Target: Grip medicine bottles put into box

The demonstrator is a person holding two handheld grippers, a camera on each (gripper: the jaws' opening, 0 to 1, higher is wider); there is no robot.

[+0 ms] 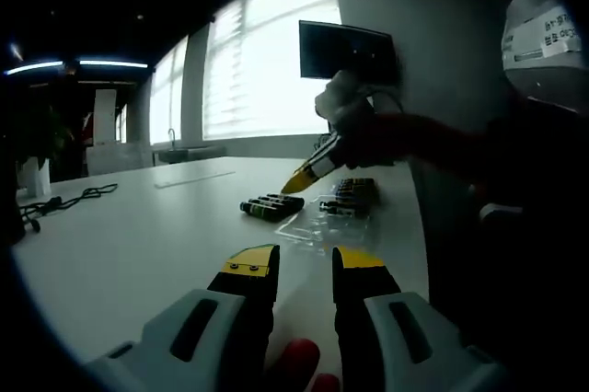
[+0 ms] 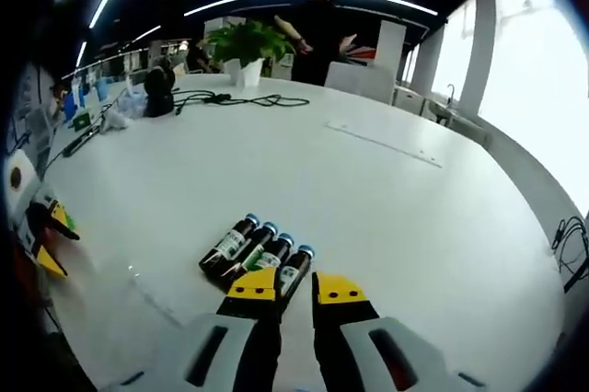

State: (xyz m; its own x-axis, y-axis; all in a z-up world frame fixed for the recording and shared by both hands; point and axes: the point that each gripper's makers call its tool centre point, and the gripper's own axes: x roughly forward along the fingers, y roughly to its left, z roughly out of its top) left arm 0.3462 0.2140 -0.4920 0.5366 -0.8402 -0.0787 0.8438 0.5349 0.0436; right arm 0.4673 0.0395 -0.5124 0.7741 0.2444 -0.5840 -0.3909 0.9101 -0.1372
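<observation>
- My right gripper hovers just above the row of medicine bottles. Four dark ones with blue caps lie side by side on the white table, touching each other. The jaws have a narrow gap and nothing between them. I reckon I'm lined up over the bottle at the right end of the row because it's the easiest to peel off without knocking the others.
- My left gripper is held back near the table edge, jaws parted a bit and empty. It seems parked there to stay out of the way.
- In the left gripper view the right gripper comes in from the right with its yellow tips pointing down at the bottles.
- Just beside the bottles sits a clear plastic tray with dark stuff already in it, likely the box. It's too dim to tell what's inside. Keeping it next to the row means a short carry.
- Black cables and a potted plant are well apart at the far end.
</observation>
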